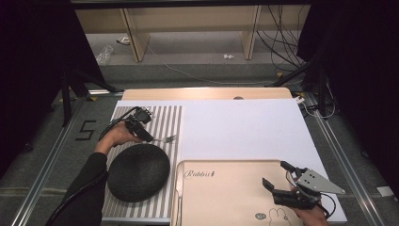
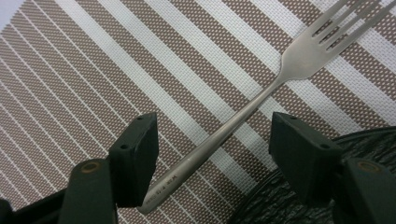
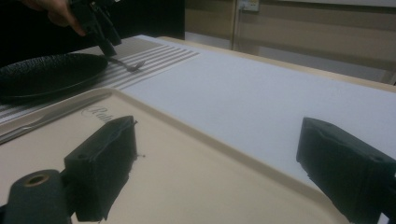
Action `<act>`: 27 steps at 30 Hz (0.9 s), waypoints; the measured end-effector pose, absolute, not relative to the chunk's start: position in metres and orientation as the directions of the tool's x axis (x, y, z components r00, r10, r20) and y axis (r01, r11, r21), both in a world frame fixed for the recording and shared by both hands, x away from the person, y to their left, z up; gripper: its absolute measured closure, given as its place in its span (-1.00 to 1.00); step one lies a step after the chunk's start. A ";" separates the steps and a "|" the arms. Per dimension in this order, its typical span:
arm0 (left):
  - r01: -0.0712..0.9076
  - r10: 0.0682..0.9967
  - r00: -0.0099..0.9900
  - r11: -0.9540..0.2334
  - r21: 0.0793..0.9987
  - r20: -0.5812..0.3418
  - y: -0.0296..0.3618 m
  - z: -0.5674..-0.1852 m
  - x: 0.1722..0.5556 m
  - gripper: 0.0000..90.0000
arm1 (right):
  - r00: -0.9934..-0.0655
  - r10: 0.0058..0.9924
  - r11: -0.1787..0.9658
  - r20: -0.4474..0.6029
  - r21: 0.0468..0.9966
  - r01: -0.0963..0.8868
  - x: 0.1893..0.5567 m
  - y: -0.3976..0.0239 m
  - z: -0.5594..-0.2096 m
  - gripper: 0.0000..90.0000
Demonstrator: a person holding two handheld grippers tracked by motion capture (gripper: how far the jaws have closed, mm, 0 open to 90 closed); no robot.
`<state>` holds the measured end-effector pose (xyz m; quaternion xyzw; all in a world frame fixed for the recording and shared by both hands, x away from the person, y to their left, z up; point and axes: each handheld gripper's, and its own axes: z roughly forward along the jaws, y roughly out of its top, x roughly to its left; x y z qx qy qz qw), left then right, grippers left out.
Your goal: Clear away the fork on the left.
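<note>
— Where is the fork right now?

— The fork (image 2: 261, 95) lies flat on the striped placemat (image 2: 93, 70), running from the lower middle of my left gripper view up to its tines in the upper right corner. In the high view it sits left of centre, just above the black plate (image 1: 138, 172).

— And your left gripper?

— My left gripper (image 2: 212, 149) is down over the handle end. The jaws stand spread, one on each side of the handle, and neither pad touches the metal. The curved rim of the black plate shows in the lower right, just beside one jaw.

— What about your other hand?

— My right gripper (image 1: 278, 175) hangs in the lower right of the high view, over the beige tray (image 1: 221, 197) with "Rabbit" printed on it. Its jaws are spread wide with nothing between them. In the right gripper view I see the tray's rim crossing the middle, the white table cover (image 3: 261, 98) beyond it, and my left hand (image 3: 58, 11) with its gripper at the upper left, well apart.
</note>
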<state>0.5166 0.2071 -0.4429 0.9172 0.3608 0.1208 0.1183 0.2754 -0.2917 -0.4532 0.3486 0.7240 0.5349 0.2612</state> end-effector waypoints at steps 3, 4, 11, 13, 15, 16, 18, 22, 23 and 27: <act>0.631 0.683 0.717 -0.720 0.288 0.138 0.206 -0.445 0.519 -0.19 | -0.623 0.782 0.183 -0.003 0.957 0.225 0.275 -0.292 -0.453 -0.71; 0.630 0.681 0.720 -0.723 0.283 0.133 0.206 -0.446 0.520 -0.16 | -0.623 0.782 0.182 -0.002 0.957 0.225 0.275 -0.292 -0.453 -0.71; 0.630 0.671 0.733 -0.731 0.263 0.108 0.203 -0.449 0.526 -0.04 | -0.624 0.781 0.186 -0.004 0.956 0.227 0.275 -0.292 -0.453 -0.71; 0.620 0.659 0.744 -0.742 0.255 0.106 0.202 -0.449 0.526 0.00 | -0.621 0.784 0.179 0.002 0.957 0.229 0.275 -0.292 -0.453 -0.71; 0.618 0.654 0.749 -0.747 0.245 0.108 0.200 -0.451 0.527 0.04 | -0.623 0.783 0.181 0.001 0.957 0.228 0.275 -0.292 -0.453 -0.71; 0.616 0.651 0.752 -0.750 0.243 0.104 0.199 -0.451 0.527 0.07 | -0.625 0.780 0.186 -0.004 0.956 0.226 0.275 -0.292 -0.453 -0.71; 0.609 0.643 0.759 -0.758 0.233 0.106 0.198 -0.453 0.527 0.09 | -0.627 0.779 0.186 -0.004 0.956 0.225 0.275 -0.292 -0.453 -0.71; 0.597 0.627 0.771 -0.772 0.218 0.111 0.197 -0.455 0.526 0.16 | -0.625 0.780 0.185 -0.003 0.957 0.225 0.275 -0.292 -0.453 -0.71; 0.594 0.624 0.773 -0.776 0.212 0.117 0.197 -0.455 0.526 0.17 | -0.624 0.781 0.183 -0.001 0.957 0.227 0.275 -0.292 -0.453 -0.71; 0.594 0.622 0.774 -0.778 0.204 0.117 0.198 -0.458 0.527 0.21 | -0.626 0.780 0.188 -0.006 0.956 0.225 0.275 -0.292 -0.453 -0.71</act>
